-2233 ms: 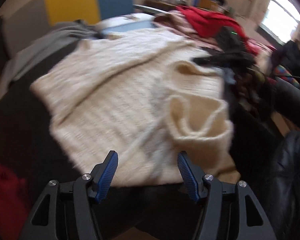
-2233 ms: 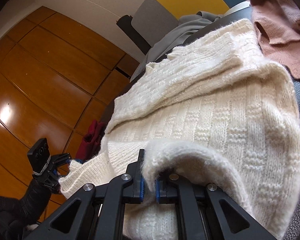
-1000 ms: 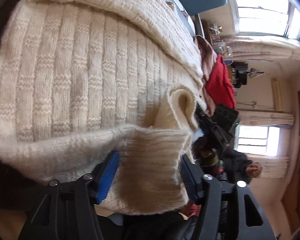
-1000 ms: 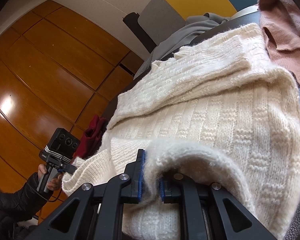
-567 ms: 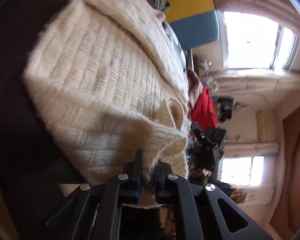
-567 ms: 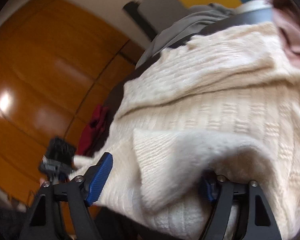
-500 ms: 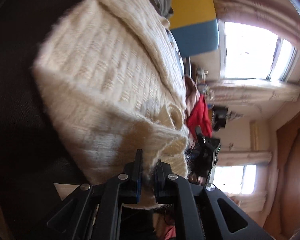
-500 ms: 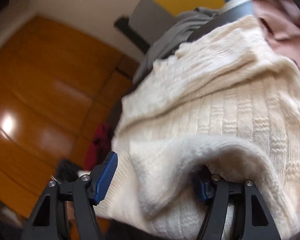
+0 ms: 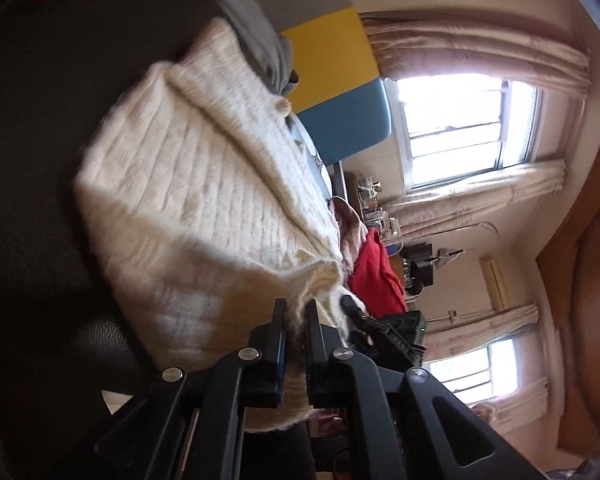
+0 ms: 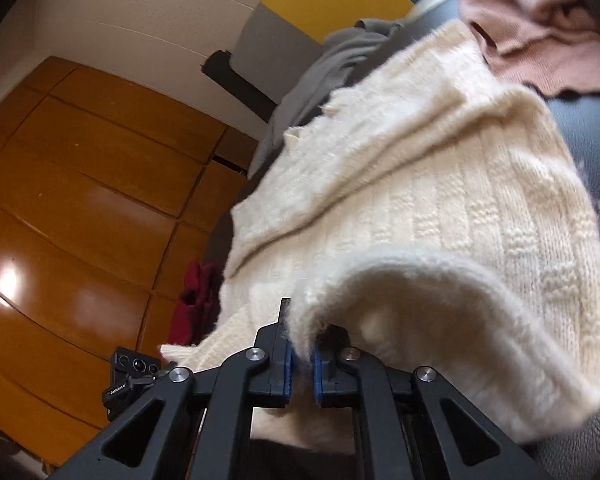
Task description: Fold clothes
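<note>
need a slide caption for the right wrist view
Right gripper shut on the near hem of a cream knit sweater, pink garment beyond.

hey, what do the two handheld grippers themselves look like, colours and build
Both look alike: the left gripper and right gripper have matte black angular frames with triangular cutouts, round silver bolt heads at the joints, and blue ridged pads lining their flat fingers.

Daylight is streaming through two curtained windows (image 9: 470, 128) at three o'clock in the left wrist view. A yellow-and-blue panel (image 9: 336, 92) is standing at twelve. In the right wrist view, glossy wooden wall panels (image 10: 80, 200) are gleaming at nine o'clock, below a white wall (image 10: 148, 12).
</note>
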A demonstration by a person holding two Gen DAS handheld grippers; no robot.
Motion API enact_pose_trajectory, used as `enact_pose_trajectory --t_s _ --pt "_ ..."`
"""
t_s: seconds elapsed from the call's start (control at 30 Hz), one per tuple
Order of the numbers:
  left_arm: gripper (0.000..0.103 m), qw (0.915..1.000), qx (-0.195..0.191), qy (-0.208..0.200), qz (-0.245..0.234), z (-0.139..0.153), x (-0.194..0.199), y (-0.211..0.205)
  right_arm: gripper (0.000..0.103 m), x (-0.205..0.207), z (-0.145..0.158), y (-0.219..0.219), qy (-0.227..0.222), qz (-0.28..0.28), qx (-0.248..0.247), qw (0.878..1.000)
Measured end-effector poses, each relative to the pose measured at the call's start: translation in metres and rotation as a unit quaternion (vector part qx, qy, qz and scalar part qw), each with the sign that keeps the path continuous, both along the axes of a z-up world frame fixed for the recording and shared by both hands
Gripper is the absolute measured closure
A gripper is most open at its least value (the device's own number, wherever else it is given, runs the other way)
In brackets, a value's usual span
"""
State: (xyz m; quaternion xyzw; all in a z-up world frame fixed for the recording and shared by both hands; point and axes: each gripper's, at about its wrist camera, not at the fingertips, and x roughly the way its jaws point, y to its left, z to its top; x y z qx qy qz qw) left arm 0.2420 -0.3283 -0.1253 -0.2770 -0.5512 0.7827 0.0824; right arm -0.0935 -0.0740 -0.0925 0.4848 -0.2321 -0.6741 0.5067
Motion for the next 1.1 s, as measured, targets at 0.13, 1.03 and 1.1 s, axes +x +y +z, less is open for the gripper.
enact_pose_trajectory --t_s 0.13,1.03,1.1 --pt "0.098 0.9978 -0.014 0.061 0.019 0.034 -0.006 -0.006 0.095 -0.001 0.031 0.016 0.03 -0.013 -0.045 0.998" --pt "0.097 0.9902 -0.087 -0.06 0.091 -0.052 -0.15 -0.096 0.098 -0.116 -0.025 -0.012 -0.034 -0.113 -0.052 0.992" --pt "0.097 0.9898 -0.089 -0.066 0.089 -0.044 -0.138 -0.093 0.098 -0.105 -0.025 -0.006 -0.042 -0.109 -0.055 0.992"
